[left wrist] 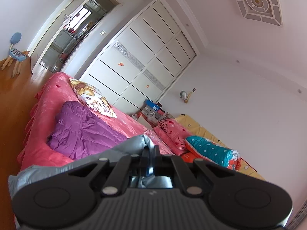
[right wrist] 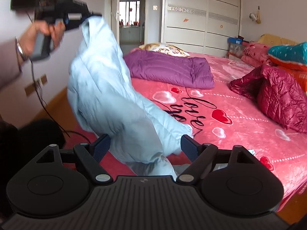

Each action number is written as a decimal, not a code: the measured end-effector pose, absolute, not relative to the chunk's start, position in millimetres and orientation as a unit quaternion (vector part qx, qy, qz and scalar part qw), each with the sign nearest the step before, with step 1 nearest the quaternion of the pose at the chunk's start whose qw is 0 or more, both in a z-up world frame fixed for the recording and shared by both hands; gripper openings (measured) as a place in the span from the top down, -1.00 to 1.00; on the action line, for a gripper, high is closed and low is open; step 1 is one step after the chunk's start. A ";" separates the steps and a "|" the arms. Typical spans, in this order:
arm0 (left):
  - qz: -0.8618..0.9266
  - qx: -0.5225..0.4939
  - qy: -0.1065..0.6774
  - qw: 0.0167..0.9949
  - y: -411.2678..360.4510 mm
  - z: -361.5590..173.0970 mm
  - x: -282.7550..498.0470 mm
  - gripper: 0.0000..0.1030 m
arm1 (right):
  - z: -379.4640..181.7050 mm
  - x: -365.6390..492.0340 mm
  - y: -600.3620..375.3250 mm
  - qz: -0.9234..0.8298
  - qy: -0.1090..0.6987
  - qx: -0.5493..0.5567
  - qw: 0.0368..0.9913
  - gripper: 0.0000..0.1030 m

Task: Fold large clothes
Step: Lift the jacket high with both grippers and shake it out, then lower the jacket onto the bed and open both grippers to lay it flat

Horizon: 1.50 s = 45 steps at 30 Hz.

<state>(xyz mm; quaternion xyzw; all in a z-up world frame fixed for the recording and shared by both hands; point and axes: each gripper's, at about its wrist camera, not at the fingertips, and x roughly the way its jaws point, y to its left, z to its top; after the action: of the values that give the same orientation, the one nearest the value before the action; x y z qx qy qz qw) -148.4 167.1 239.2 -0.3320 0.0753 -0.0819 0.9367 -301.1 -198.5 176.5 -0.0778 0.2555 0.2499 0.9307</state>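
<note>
A pale blue padded jacket (right wrist: 107, 95) hangs in the air over the near left part of the pink bed (right wrist: 239, 134). My left gripper (right wrist: 92, 16), blurred at the upper left of the right wrist view, is shut on the jacket's top edge and holds it high. In the left wrist view the left gripper (left wrist: 149, 153) has its fingers closed on a grey-blue fold of the jacket (left wrist: 132, 143). My right gripper (right wrist: 145, 145) is open, and the jacket's lower part hangs between its fingers.
A folded purple quilted coat (right wrist: 170, 69) lies at the far side of the bed with a floral pillow (right wrist: 165, 48) behind it. A dark red jacket (right wrist: 276, 95) lies at the right. Pillows and bedding (right wrist: 287, 53) pile at the headboard. A white wardrobe (right wrist: 201, 15) stands behind.
</note>
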 end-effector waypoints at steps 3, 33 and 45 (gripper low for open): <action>-0.084 -0.328 0.076 0.938 168.9 243.8 -152.4 1.00 | 172.0 -294.1 -198.1 0.229 0.269 -0.082 0.932 0.50; -0.227 -0.286 -0.128 0.922 149.6 405.4 -262.0 1.00 | 411.6 -391.9 -279.9 -0.024 -0.175 0.082 0.981 0.85; -0.147 -0.264 0.085 0.950 113.8 312.9 -125.7 1.00 | 354.7 -259.4 -286.7 -0.060 -0.037 0.071 0.995 0.85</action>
<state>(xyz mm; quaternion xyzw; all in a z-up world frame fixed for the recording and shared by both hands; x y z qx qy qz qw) -125.7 113.8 312.9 -0.2637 0.0846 -0.1474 0.9495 -259.4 -286.7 354.7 0.0708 -0.0369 -0.0597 0.9950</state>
